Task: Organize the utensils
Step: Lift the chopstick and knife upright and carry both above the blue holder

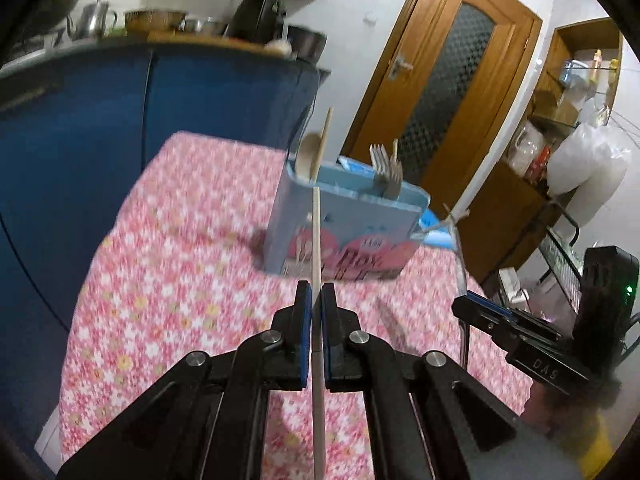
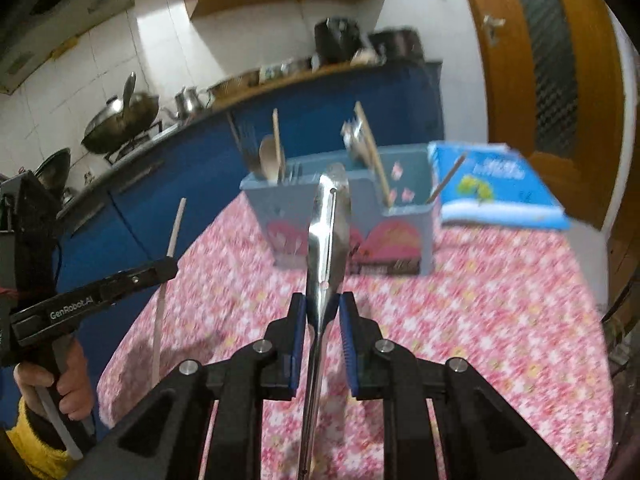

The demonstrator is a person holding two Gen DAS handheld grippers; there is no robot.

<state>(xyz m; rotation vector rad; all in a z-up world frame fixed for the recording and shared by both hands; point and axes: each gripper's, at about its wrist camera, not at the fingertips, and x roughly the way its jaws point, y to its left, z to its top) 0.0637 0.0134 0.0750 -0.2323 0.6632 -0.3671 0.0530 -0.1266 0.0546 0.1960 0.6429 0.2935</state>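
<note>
A light blue utensil box with pink pictures stands on the pink flowered table; it also shows in the right wrist view. It holds a wooden spoon, metal forks and chopsticks. My left gripper is shut on a pale chopstick, held upright above the table in front of the box. My right gripper is shut on a metal spoon that points toward the box. The left gripper with its chopstick also shows in the right wrist view.
A blue book lies to the right of the box. The flowered tablecloth covers the table. Blue kitchen cabinets with pots stand behind. A wooden door and shelves stand at the right.
</note>
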